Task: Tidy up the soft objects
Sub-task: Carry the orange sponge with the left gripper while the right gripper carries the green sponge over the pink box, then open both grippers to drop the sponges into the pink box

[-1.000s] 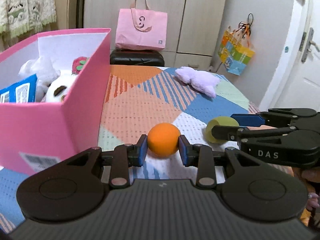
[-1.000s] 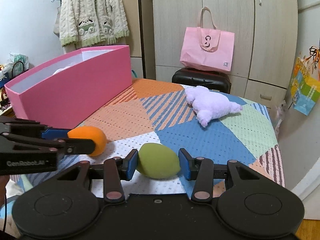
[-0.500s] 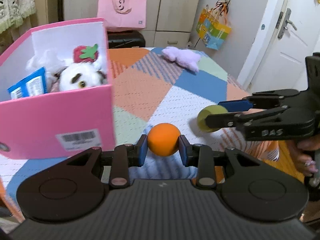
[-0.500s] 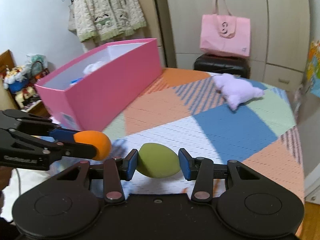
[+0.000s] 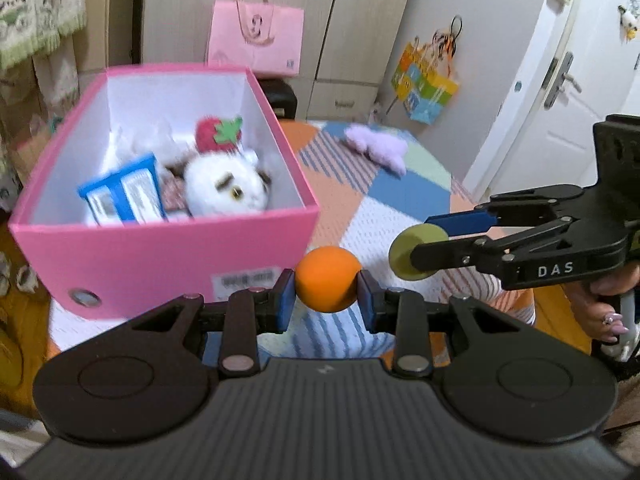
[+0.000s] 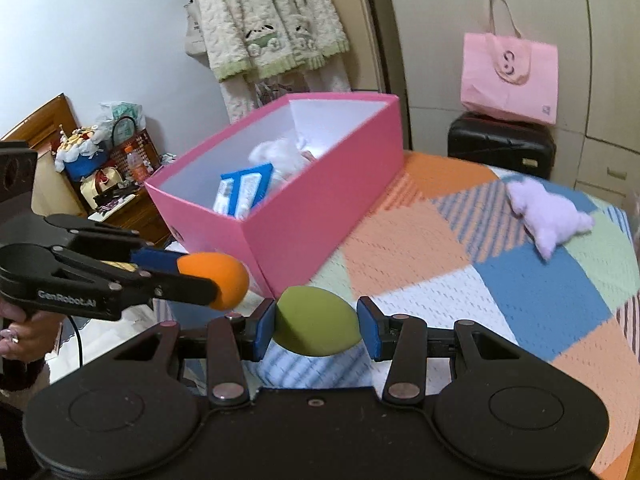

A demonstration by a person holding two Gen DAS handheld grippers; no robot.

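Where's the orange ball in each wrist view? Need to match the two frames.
Left wrist: orange ball at lower centre, clamped between the left tongs, just below the pink box.
Right wrist: orange ball at left of centre, at the tip of the left tongs coming in from the left edge.
Shared landmark: the pink box, behind the ball in both.
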